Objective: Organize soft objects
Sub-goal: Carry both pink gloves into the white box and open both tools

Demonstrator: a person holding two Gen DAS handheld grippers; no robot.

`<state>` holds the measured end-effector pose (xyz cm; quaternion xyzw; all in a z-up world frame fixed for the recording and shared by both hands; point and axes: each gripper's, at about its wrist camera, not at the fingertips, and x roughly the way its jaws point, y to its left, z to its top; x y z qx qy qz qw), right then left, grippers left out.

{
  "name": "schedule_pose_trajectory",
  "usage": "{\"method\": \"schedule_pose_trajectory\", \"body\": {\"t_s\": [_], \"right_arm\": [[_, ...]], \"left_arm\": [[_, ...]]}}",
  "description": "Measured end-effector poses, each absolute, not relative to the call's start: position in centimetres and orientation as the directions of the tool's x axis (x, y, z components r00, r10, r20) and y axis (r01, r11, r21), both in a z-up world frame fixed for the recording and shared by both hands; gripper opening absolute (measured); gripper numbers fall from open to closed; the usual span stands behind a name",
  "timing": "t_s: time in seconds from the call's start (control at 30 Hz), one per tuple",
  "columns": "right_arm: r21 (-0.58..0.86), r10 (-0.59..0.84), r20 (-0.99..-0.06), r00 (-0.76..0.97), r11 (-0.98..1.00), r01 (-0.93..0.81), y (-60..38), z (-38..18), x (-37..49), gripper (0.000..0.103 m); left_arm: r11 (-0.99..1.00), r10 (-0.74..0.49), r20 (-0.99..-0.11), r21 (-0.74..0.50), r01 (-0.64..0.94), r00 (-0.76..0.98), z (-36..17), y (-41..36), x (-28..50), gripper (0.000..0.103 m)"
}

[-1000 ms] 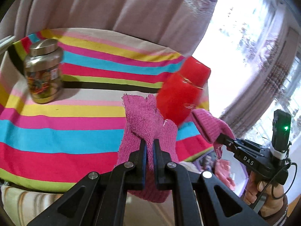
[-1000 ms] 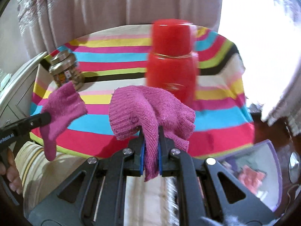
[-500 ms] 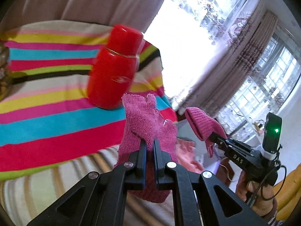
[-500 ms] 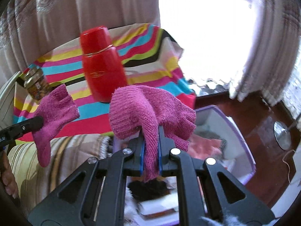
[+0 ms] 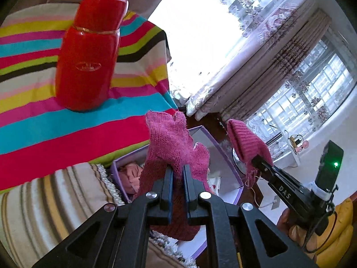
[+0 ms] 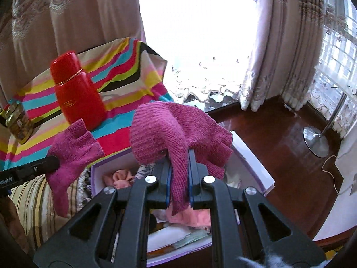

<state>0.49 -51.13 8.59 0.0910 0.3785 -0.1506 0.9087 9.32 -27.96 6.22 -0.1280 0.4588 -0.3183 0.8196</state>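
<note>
pinching a magenta knit glove (image 5: 173, 143), the left gripper (image 5: 177, 174) has its jaws nearly together, only the fold of wool between the blue pads. the glove stands up above the fingertips, its short open finger stubs fanned at the top, and its cuff hangs down behind the jaws. the right gripper (image 6: 179, 163) is pressed just as tight on a second glove (image 6: 176, 129) of the same colour; this one drapes over the tips like a cap, ribbed cuff to the left, stubs drooping right, a strip of it trailing down between the pads. each view shows the other tool off to one side with its glove dangling (the left one at the left edge of the right view, the right one at the lower right of the left view).

both gloves hang in the air over a box (image 6: 252, 156) with lilac walls that sits low beside a striped cushion (image 5: 51, 201). inside the box lie pink cloth (image 6: 120, 176) and some pale papers; the rest of its contents are hidden by the tools. behind and to the left, a red flask (image 5: 87, 55) stands upright on a rainbow-striped cloth (image 5: 33, 120), with a jar (image 6: 16, 120) near the cloth's left end, well apart from the flask. curtains (image 6: 279, 44) and a bright window fill the background above dark wood floor (image 6: 279, 138).
</note>
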Motion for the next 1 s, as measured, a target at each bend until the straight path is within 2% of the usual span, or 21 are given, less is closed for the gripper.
{"method": "schedule_pose_trajectory", "body": {"t_s": [0.07,0.13,0.17,0.23,0.3,0.4,0.5,0.6,0.73,1.0], "right_arm": [[0.049,-0.215,-0.724,0.655,0.932,0.360,-51.5,8.5,0.6,0.019],[0.046,-0.224,-0.728,0.648,0.927,0.372,-51.8,8.3,0.5,0.026],[0.042,-0.230,-0.729,0.645,0.925,0.378,-51.8,8.3,0.4,0.029],[0.031,-0.244,-0.730,0.639,0.921,0.388,-51.9,8.3,0.1,0.049],[0.024,-0.251,-0.729,0.637,0.921,0.390,-51.6,8.4,-0.3,0.060],[0.012,-0.251,-0.732,0.633,0.925,0.381,-50.8,8.2,-1.5,0.069],[0.006,-0.244,-0.751,0.613,0.926,0.377,-50.3,7.5,-2.5,0.069],[0.006,-0.231,-0.767,0.599,0.931,0.366,-49.9,6.9,-3.5,0.069],[-0.005,-0.236,-0.779,0.581,0.929,0.371,-50.0,6.2,-4.5,0.069],[-0.007,-0.238,-0.794,0.560,0.924,0.382,-50.6,5.5,-4.6,0.070]], "left_arm": [[0.768,-0.636,-0.682,-0.512,0.385,0.361,5.6,-28.4,9.7,0.023],[0.766,-0.639,-0.682,-0.519,0.379,0.358,5.3,-28.3,9.6,0.045],[0.769,-0.635,-0.682,-0.516,0.377,0.362,5.2,-28.2,9.4,0.048],[0.772,-0.631,-0.689,-0.512,0.376,0.358,5.1,-27.8,9.0,0.051],[0.775,-0.626,-0.701,-0.509,0.374,0.343,5.0,-27.5,8.1,0.053],[0.777,-0.622,-0.714,-0.510,0.369,0.321,4.6,-26.7,6.2,0.060],[0.771,-0.629,-0.720,-0.530,0.353,0.292,3.9,-26.1,4.4,0.062],[0.769,-0.629,-0.730,-0.534,0.351,0.268,3.0,-26.3,3.0,0.074],[0.806,-0.574,-0.766,-0.465,0.367,0.290,2.5,-27.3,2.7,0.076],[0.826,-0.540,-0.791,-0.431,0.363,0.289,1.9,-28.1,2.8,0.085]]}}
